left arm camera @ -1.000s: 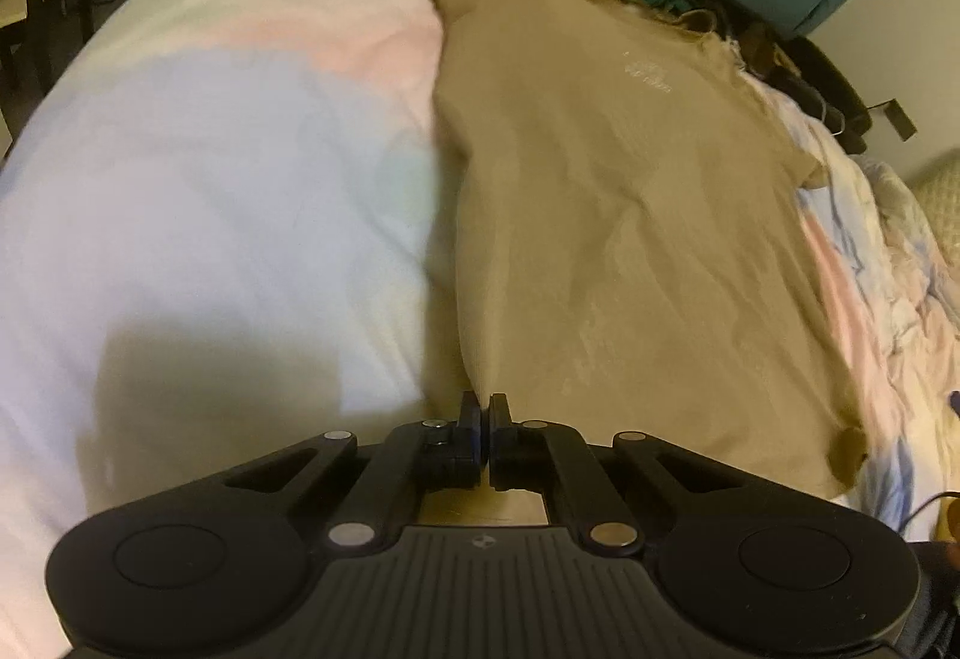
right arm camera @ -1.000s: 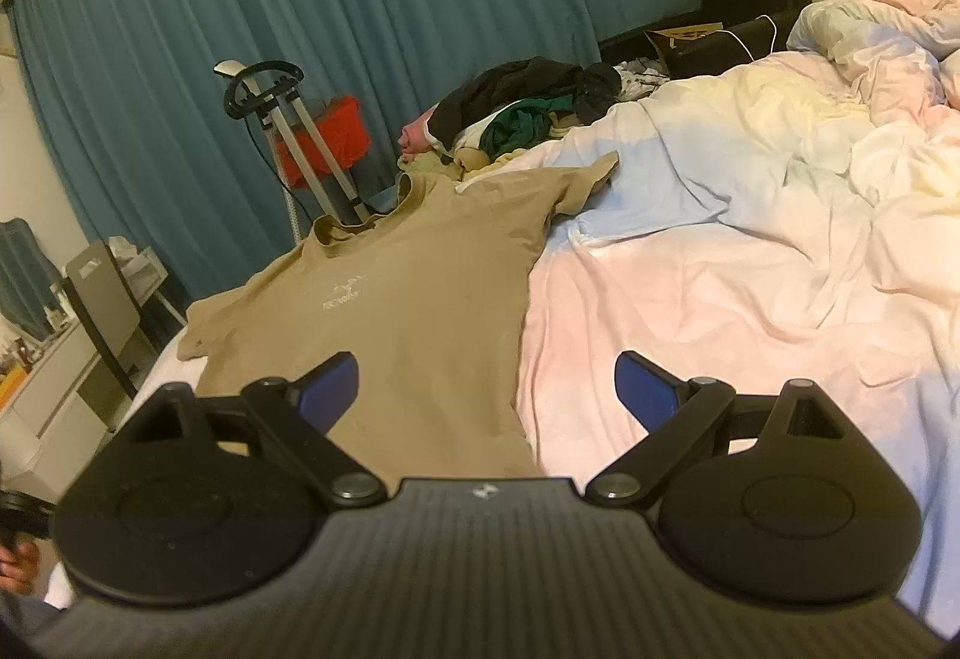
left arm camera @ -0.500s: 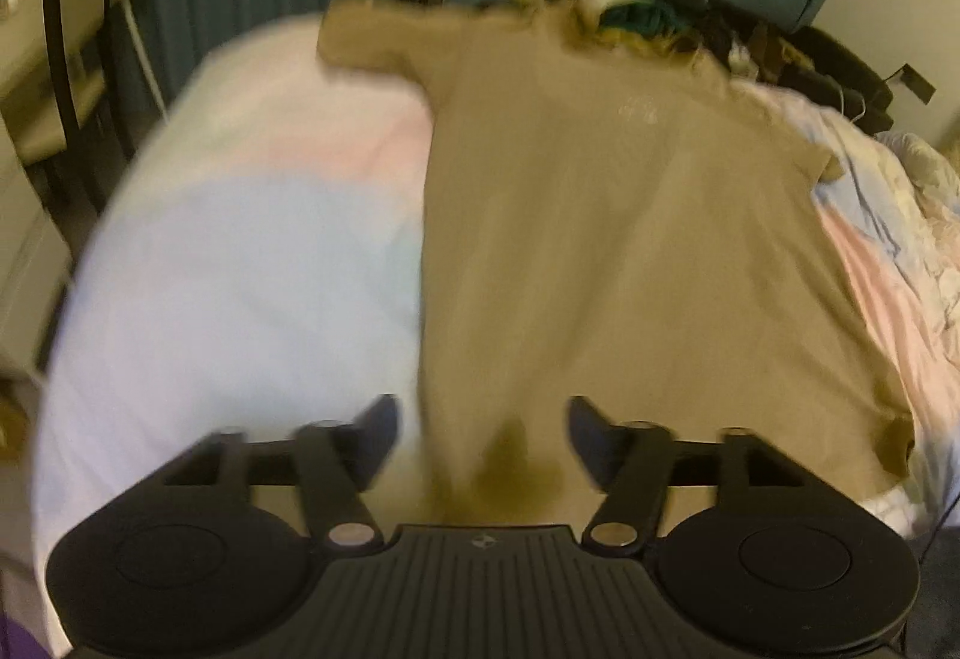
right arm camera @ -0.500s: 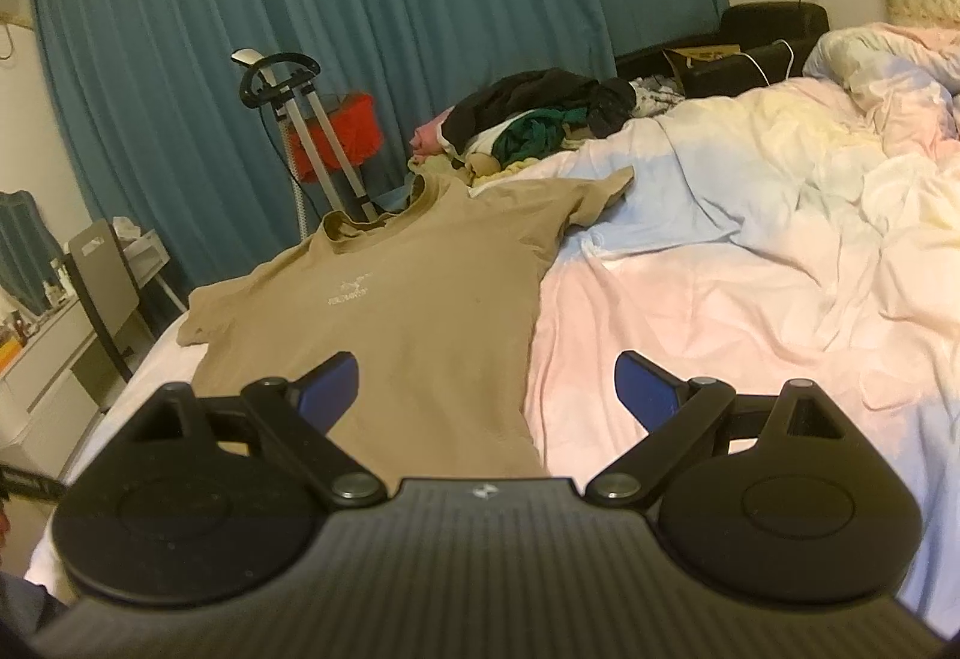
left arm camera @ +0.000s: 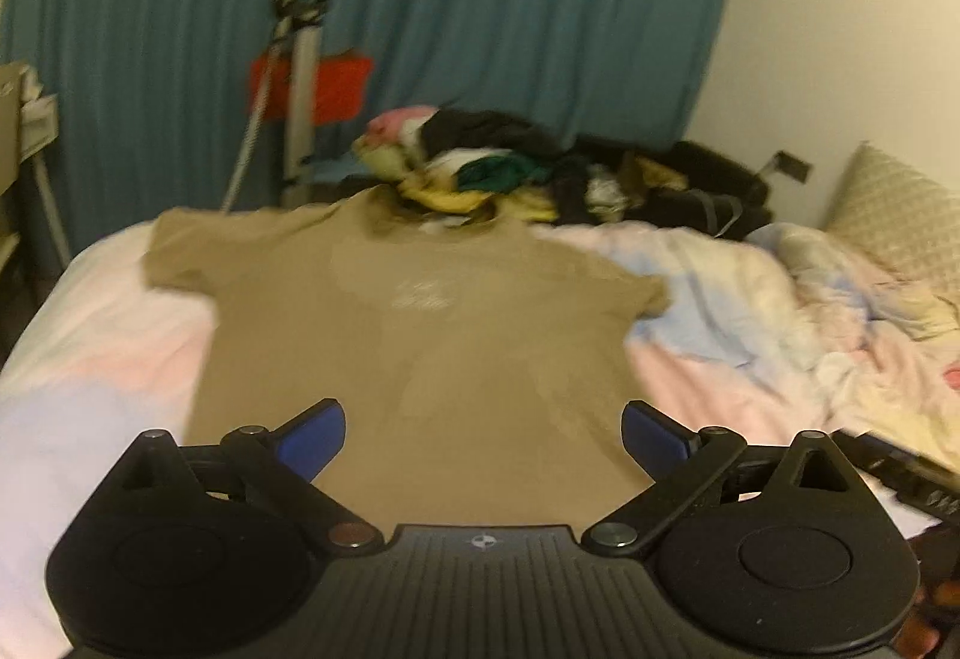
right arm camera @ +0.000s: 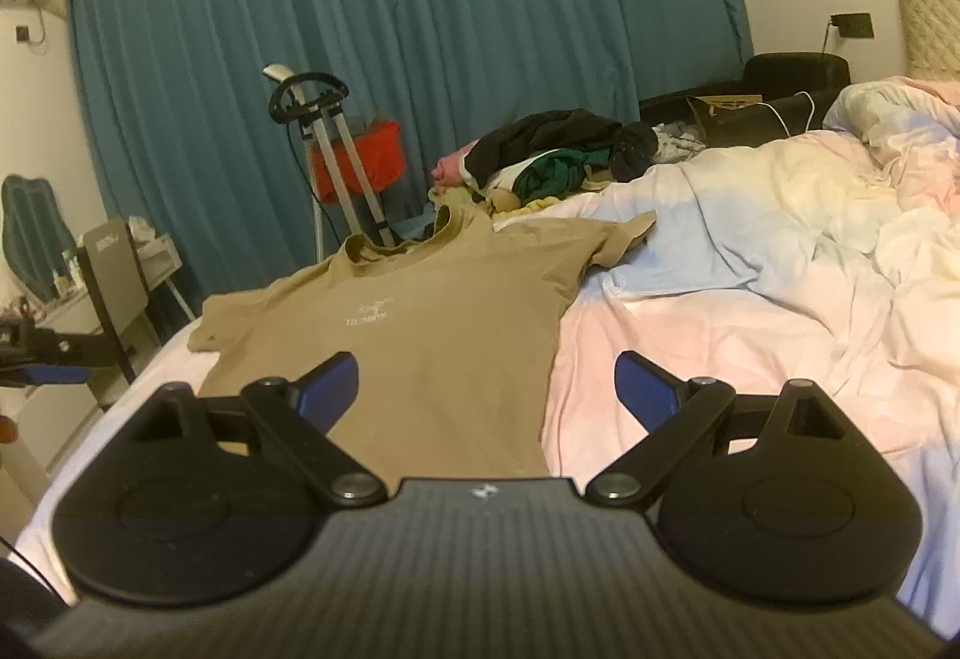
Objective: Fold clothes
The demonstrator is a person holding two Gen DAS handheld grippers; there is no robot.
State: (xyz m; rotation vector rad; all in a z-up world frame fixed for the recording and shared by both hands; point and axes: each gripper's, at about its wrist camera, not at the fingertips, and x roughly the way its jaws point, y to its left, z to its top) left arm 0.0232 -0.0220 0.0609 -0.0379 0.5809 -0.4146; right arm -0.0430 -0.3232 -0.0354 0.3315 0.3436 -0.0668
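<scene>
The tan T-shirt [left arm camera: 420, 347] lay flat, chest up, on the bed [left arm camera: 108, 359], its collar toward the clothes pile [left arm camera: 480, 167]. The left tongs [left arm camera: 483, 434], jaws just opened wide and empty, and the right tongs [right arm camera: 486, 386], equally wide and empty, hovered over its hem. A tidy fold likely needed each to pinch a sleeve edge squarely and carry it toward the shirt's middle.

- We read this as a home bedroom.
- Bed [right arm camera: 750, 311] with a rumpled pastel duvet, padded headboard [right arm camera: 927, 11] at the wall.
- Full-length teal curtains [right arm camera: 420, 29] behind it.
- Pile of loose clothes [right arm camera: 552, 155] at the bed's far edge.
- Garment steamer stand [right arm camera: 324, 143], chair [right arm camera: 114, 269] and desk clutter at left.
</scene>
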